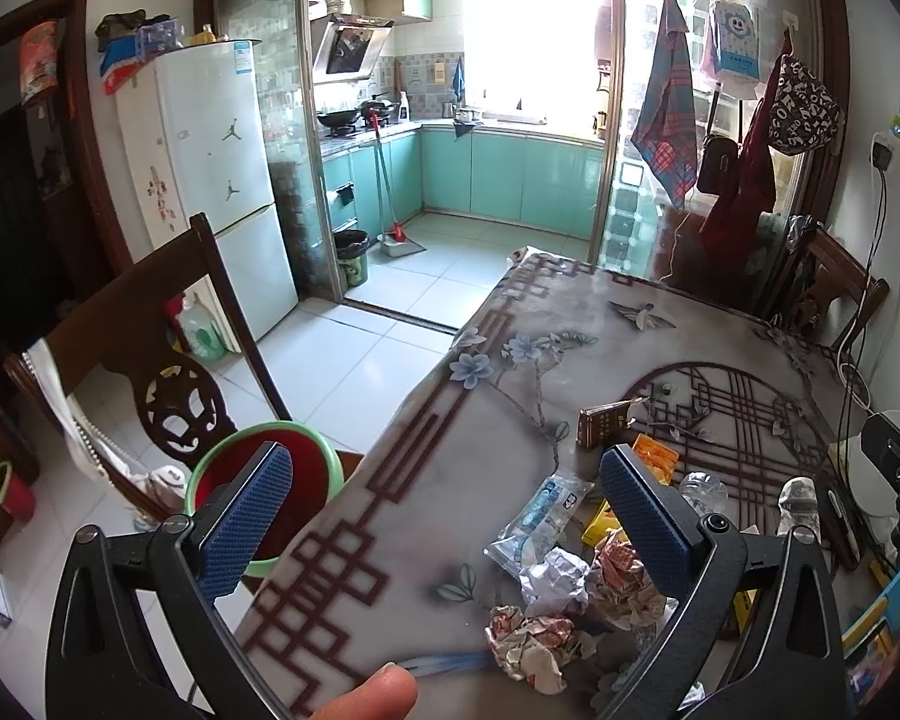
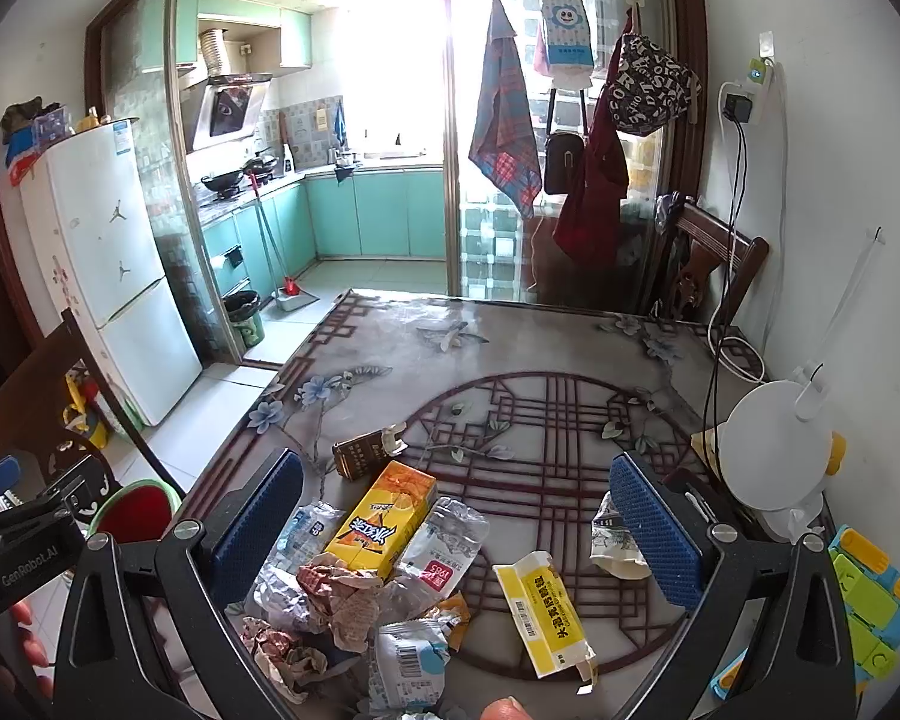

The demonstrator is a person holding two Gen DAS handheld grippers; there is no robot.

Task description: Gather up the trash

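Left gripper fingers wide, empty, above table edge | right gripper fingers wide, empty | trash pile below, between right fingers | bin behind left finger | advised: descend, pinch one crumpled wrapper only.

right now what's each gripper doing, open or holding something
left gripper: open, holding nothing, above the table edge.
right gripper: open, holding nothing, over the trash pile.

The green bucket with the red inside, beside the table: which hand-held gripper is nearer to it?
Left. The left hand-held gripper is at the table edge with its left finger over the green bucket. The right hand-held gripper hangs over the trash pile, farther right of it.
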